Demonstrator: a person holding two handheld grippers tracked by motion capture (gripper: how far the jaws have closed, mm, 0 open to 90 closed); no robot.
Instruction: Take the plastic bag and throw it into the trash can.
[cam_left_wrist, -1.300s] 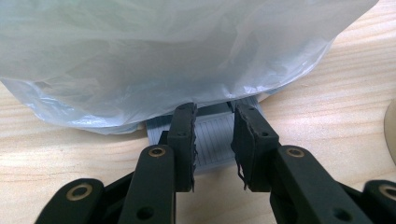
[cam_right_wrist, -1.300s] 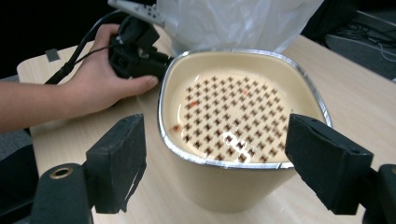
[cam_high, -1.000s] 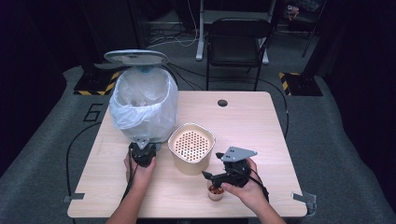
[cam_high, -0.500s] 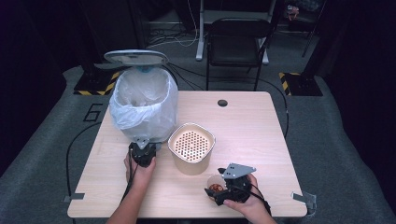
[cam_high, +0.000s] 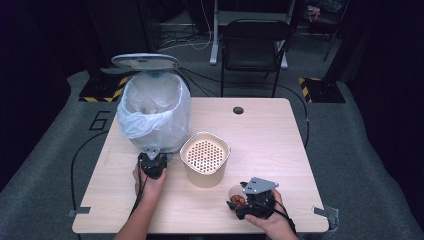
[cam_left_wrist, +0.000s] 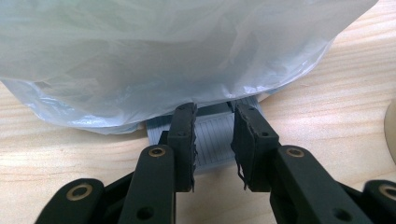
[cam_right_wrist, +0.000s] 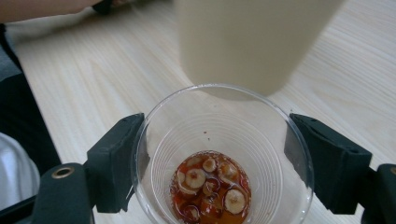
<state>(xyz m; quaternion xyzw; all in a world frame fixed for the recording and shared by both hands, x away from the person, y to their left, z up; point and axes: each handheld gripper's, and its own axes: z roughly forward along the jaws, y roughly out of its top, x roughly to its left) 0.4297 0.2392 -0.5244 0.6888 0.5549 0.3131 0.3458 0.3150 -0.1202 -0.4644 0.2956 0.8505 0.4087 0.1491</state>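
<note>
A clear plastic cup (cam_right_wrist: 219, 140) with red sauce and pale slices in its bottom stands on the table (cam_high: 280, 145) near the front edge. My right gripper (cam_right_wrist: 217, 144) straddles it; its jaws have just been closing and both pads now lie against the cup's wall. From above, the cup (cam_high: 234, 192) pokes out at the left of the right gripper (cam_high: 238, 198). My left gripper (cam_left_wrist: 212, 126), jaws almost together with nothing between them, rests its tips on the grey pedal (cam_left_wrist: 212, 140) of the bag-lined bin (cam_high: 155, 110), whose lid (cam_high: 145, 61) stands raised. The left gripper (cam_high: 152, 158) sits at the bin's foot.
A beige tub with a perforated insert (cam_high: 205, 157) stands just beyond the cup, and its wall (cam_right_wrist: 252, 42) looms close ahead of the right gripper. A black chair (cam_high: 252, 45) stands behind the table. The person's forearm (cam_right_wrist: 42, 7) lies across the table's left side.
The right gripper has sunk and drawn back toward the table's front edge, down around the cup. The left gripper and the bin have not moved.
</note>
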